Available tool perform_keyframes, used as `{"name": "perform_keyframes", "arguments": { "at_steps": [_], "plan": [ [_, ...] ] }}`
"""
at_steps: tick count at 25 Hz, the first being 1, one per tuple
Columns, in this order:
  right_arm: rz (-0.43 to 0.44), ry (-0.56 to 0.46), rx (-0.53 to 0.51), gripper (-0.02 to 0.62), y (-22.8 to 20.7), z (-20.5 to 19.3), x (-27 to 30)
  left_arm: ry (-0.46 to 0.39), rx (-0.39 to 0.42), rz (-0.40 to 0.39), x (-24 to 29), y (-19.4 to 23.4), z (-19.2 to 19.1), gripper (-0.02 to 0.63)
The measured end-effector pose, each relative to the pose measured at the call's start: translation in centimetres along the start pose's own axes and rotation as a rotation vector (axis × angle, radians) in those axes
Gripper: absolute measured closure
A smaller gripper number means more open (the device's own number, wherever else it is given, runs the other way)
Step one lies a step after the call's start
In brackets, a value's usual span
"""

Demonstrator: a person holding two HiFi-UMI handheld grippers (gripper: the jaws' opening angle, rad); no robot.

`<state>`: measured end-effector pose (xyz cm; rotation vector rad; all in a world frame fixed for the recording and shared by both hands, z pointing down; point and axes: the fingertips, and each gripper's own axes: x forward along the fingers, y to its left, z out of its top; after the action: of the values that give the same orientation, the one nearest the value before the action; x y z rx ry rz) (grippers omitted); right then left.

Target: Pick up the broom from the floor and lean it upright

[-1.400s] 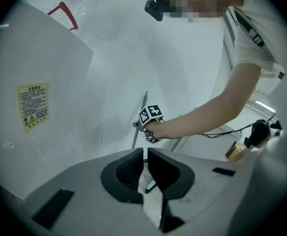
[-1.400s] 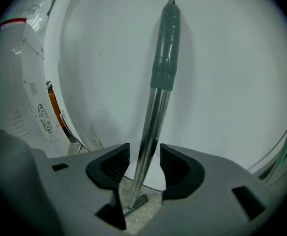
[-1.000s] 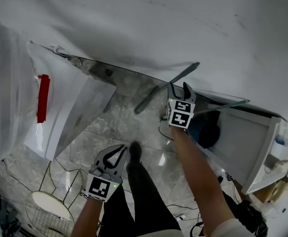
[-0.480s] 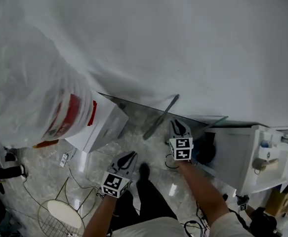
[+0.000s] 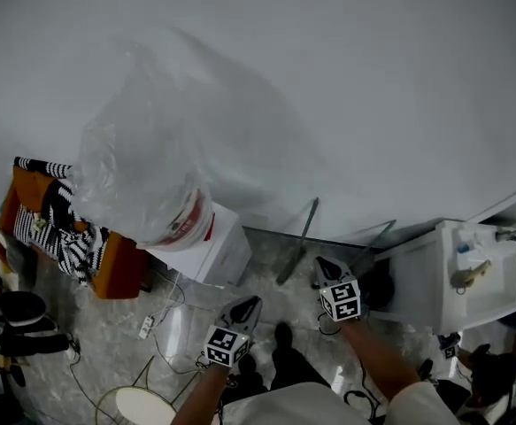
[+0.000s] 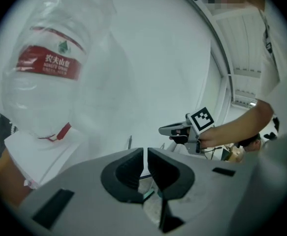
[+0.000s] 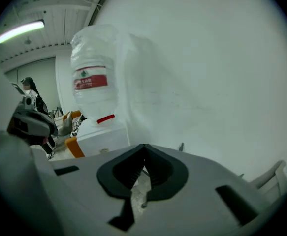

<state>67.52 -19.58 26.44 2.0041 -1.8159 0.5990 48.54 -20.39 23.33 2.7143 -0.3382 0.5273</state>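
The broom (image 5: 299,239) is a thin dark stick that leans against the white wall, its lower end on the floor. It also shows small and far off as the broom (image 6: 129,142) and the broom (image 7: 181,146). My right gripper (image 5: 322,265) hangs just right of its lower end, apart from it. Its jaws have just been closing and now meet with nothing between them, as the right gripper (image 7: 144,149) shows. My left gripper (image 5: 249,304) is lower and further left, also shut and empty, seen close as the left gripper (image 6: 146,152).
A big clear water bottle (image 5: 151,180) stands on a white dispenser box (image 5: 218,255) left of the broom. A white cabinet (image 5: 426,277) sits at the right, with a second thin rod (image 5: 377,235) beside it. An orange chair with striped cloth (image 5: 67,237) and floor cables (image 5: 165,312) lie left.
Both grippers have risen away from the floor and the view has lifted with them. The right jaws went from wide open to closed and drew away from the broom, which stays against the wall.
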Motion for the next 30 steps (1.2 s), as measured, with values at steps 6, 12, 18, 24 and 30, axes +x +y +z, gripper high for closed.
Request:
{"name": "perform_keyframes", "arguments": {
  "at_steps": [6,12,18,24,30],
  "plan": [
    [-0.022,-0.027,0.035,0.595,6.9,-0.6,-7.8,-0.005,0.039,-0.054,-7.3,-1.6,-1.3,0.581],
    [-0.06,-0.041,0.058,0.595,12.6,-1.4,-13.7,-0.024,0.08,-0.12,-11.9,-3.0,-1.2,0.581],
    [-0.031,-0.059,0.023,0.594,19.7,-2.1,-19.6,-0.023,0.084,-0.181,-16.9,-4.9,-2.8,0.581],
    [-0.091,-0.036,0.049,0.595,20.1,-2.8,-24.7,-0.022,0.108,-0.229,-19.0,-7.8,-2.7,0.581],
    [-0.066,-0.086,0.079,0.595,20.2,-2.2,-28.6,-0.021,0.125,-0.225,-20.6,-9.5,-2.5,0.581]
  ]
}}
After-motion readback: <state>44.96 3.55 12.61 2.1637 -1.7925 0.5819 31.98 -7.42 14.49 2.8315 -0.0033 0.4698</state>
